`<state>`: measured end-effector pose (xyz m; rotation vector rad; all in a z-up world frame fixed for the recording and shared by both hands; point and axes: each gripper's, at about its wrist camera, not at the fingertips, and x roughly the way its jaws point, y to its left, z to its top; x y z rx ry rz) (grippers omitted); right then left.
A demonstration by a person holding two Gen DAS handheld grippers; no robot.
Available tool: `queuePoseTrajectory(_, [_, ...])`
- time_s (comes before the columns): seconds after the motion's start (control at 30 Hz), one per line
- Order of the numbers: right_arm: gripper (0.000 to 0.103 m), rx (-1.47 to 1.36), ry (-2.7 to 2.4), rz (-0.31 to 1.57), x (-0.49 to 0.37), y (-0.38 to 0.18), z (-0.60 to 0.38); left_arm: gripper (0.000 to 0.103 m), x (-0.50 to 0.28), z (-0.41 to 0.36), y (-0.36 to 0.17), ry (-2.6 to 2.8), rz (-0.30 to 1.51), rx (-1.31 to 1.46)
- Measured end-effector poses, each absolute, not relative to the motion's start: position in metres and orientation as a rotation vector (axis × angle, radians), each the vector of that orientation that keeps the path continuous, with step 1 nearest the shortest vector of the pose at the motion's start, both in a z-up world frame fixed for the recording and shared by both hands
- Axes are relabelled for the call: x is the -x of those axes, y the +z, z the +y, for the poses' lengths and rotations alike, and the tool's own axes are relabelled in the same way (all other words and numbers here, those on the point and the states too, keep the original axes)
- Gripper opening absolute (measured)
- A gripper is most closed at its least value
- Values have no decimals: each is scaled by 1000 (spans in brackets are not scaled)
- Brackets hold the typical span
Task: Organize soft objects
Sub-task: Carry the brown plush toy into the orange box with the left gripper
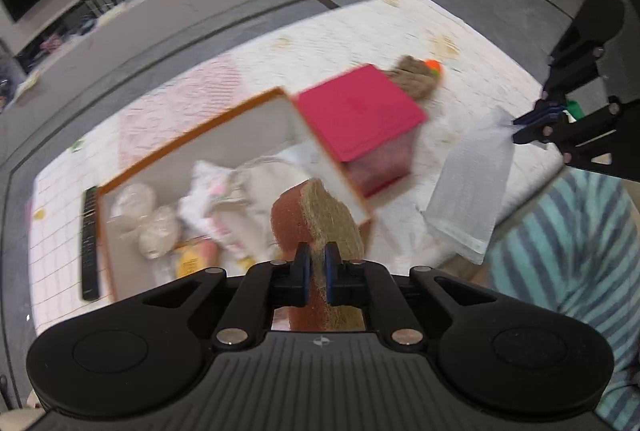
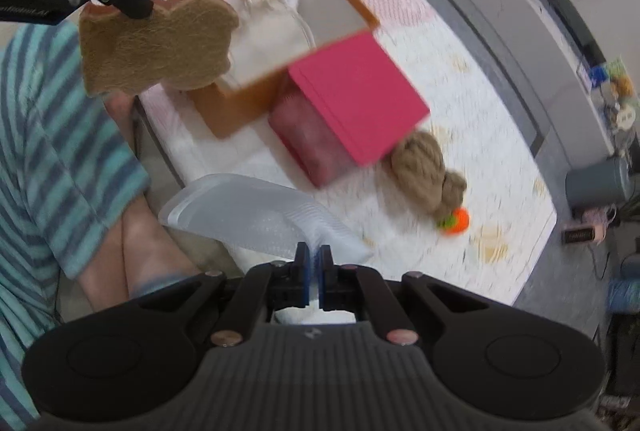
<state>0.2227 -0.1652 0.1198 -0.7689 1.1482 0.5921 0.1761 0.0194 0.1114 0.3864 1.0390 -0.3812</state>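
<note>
Left gripper (image 1: 315,258) clamps a bread-shaped sponge (image 1: 316,219), lifted over the near corner of the orange-rimmed box (image 1: 208,123). Right gripper (image 2: 315,258) pinches a clear plastic bag (image 2: 256,219), hanging off the table (image 1: 360,27) edge by the striped shirt (image 2: 60,159). Left view alone shows a remote (image 1: 90,243) beside the box and cloth bundles (image 1: 240,191) inside. Right view shows the sponge's broad tan face, and the rope toy (image 2: 424,167) with orange ball (image 2: 458,221) beyond the pink box (image 2: 356,95).
</note>
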Motion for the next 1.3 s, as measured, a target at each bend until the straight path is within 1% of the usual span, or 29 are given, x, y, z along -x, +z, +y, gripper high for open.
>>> queuePoseTrajectory(0.37, [0, 802, 635, 1019, -237, 161, -96, 7, -193, 87, 130, -199, 937, -350])
queuePoseTrajectory(0.83, [0, 806, 662, 924, -277, 178, -44, 7, -232, 135, 120, -112, 954, -322])
queuePoseTrajectory(0.97, [0, 860, 641, 938, -295, 151, -32, 7, -245, 138, 98, -109, 987, -317])
queuePoseTrajectory(1.13, [0, 916, 656, 1008, -310, 106, -26, 7, -255, 147, 65, -111, 1055, -308])
queuePoseTrajectory(1.3, [0, 939, 668, 1062, -325, 68, -19, 6, -268, 152, 50, -109, 1084, -296])
